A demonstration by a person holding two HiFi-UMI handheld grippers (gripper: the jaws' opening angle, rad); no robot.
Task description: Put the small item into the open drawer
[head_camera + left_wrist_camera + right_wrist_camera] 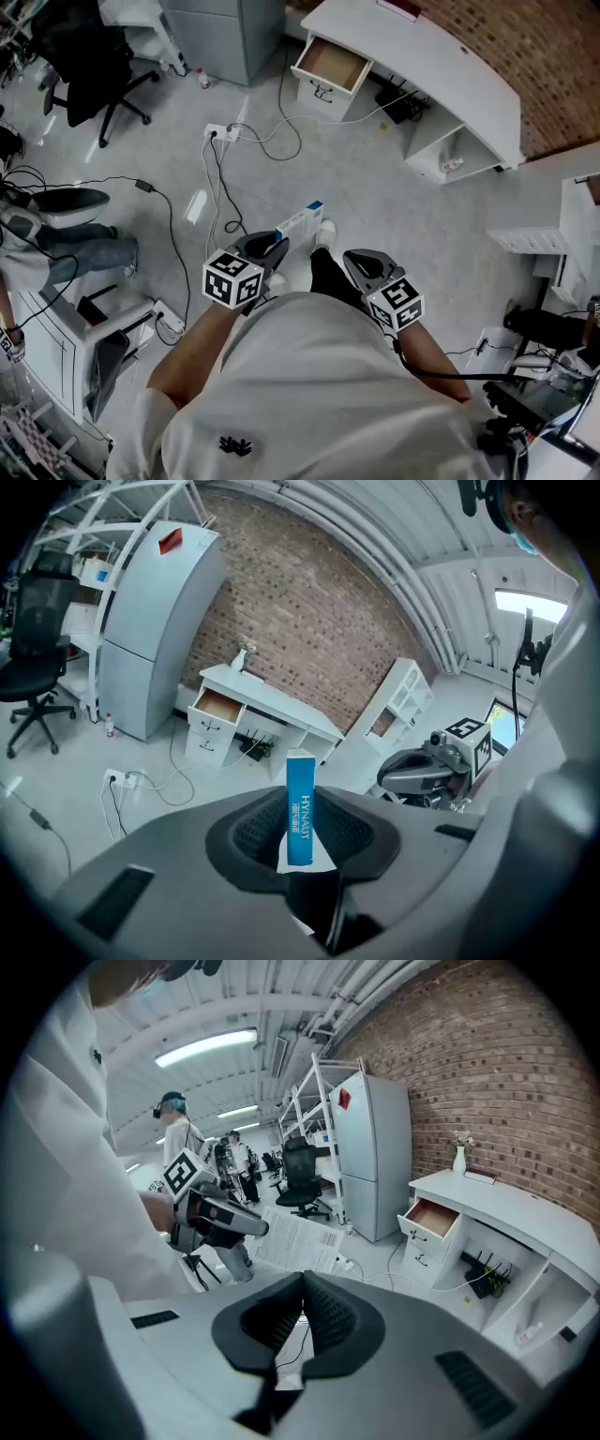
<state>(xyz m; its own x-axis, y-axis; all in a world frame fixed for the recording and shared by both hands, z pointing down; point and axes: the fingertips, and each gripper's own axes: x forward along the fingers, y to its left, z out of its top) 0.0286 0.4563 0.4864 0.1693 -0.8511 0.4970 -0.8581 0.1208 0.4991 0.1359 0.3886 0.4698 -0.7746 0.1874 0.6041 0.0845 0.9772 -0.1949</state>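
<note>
A flat white box with a blue edge (301,219) sticks forward out of my left gripper (275,247), whose jaws are shut on it. In the left gripper view the box (299,799) stands on its edge between the pads (352,829). The open drawer (330,64) of the white desk (441,66) lies far ahead across the floor, its wooden inside bare; it also shows as the drawer (218,705) and the drawer (433,1217). My right gripper (360,263) hangs beside the left with its jaws shut on nothing (301,1285).
Cables and a power strip (221,132) cross the floor between me and the desk. A black office chair (89,66) and a grey cabinet (225,33) stand at the back left. A white shelf unit (455,155) stands to the right of the drawer. People stand in the background (178,1133).
</note>
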